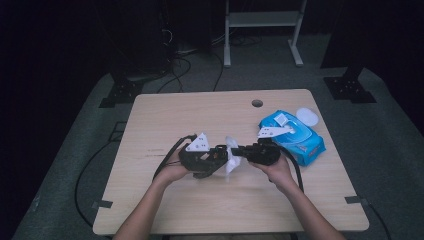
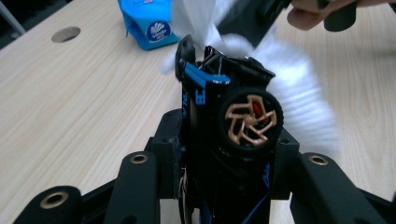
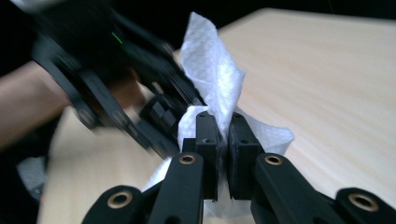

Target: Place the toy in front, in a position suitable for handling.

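I have the toy car [image 2: 233, 116] clamped in my left gripper [image 1: 212, 159], its jaws pressed on the black-and-blue body with a gold-spoked wheel facing the camera. My right gripper [image 3: 223, 135] has its jaws pinched together on a white wipe [image 3: 212, 70], and in the high view the wipe [image 1: 231, 155] sits right between the two grippers, above the middle of the counter [image 1: 200, 115]. The wipe is against the car's far side — the left gripper view is smeared there, so I can't say exactly which part it touches.

So the picking-up is done: car in one gripper, wipe out of the blue pack [image 1: 295, 137] that lies behind my right hand, its round white lid [image 1: 307, 116] flipped open. I judge the wiping itself as under way, not finished — the near side and the wheel look untouched, and setting both things down remains.
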Demonstrator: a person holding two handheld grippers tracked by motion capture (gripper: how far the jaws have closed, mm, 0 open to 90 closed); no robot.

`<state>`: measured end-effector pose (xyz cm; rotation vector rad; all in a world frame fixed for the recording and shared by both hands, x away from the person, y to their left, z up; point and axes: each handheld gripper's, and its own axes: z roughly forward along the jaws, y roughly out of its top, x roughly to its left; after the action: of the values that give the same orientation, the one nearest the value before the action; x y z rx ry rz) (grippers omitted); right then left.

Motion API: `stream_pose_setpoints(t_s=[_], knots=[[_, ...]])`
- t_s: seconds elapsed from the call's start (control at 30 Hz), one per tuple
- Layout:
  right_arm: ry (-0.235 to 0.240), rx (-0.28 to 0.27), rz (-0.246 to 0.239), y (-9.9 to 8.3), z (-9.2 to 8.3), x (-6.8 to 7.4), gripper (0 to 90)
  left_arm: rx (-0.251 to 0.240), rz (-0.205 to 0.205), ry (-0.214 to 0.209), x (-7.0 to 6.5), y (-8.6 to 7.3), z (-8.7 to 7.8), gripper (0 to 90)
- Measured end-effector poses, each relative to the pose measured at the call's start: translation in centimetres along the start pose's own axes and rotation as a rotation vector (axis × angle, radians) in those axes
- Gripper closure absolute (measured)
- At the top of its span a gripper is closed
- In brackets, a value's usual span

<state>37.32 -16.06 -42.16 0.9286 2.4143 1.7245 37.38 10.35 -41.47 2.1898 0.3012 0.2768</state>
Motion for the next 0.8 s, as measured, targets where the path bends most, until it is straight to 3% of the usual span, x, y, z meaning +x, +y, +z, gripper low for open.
stream_pose_setpoints(t_s=[0.13, 0.33, 0.5, 0.67, 0.8], knots=[[-0.009, 0.0, 0.042, -1.1, -0.1, -0.9, 84.2, 0.051, 0.01, 0.006, 0.4, 0.1, 0.6, 57.1], [-0.014, 0.013, 0.035, -1.2, 0.1, -1.1, 84.2, 0.179, 0.06, 0.021, 1.1, 0.0, 1.8, 57.1], [-0.015, 0.012, 0.039, -1.2, 0.1, -1.1, 84.2, 0.269, 0.06, -0.002, 1.7, -0.1, 3.1, 57.2], [-0.017, 0.026, 0.039, -1.3, 0.3, -1.2, 84.2, 0.295, 0.051, -0.018, 2.0, -0.2, 3.8, 57.2], [-0.017, 0.027, 0.039, -1.3, 0.4, -1.2, 84.1, 0.278, 0.025, -0.02, 2.2, -0.2, 3.4, 52.1]])
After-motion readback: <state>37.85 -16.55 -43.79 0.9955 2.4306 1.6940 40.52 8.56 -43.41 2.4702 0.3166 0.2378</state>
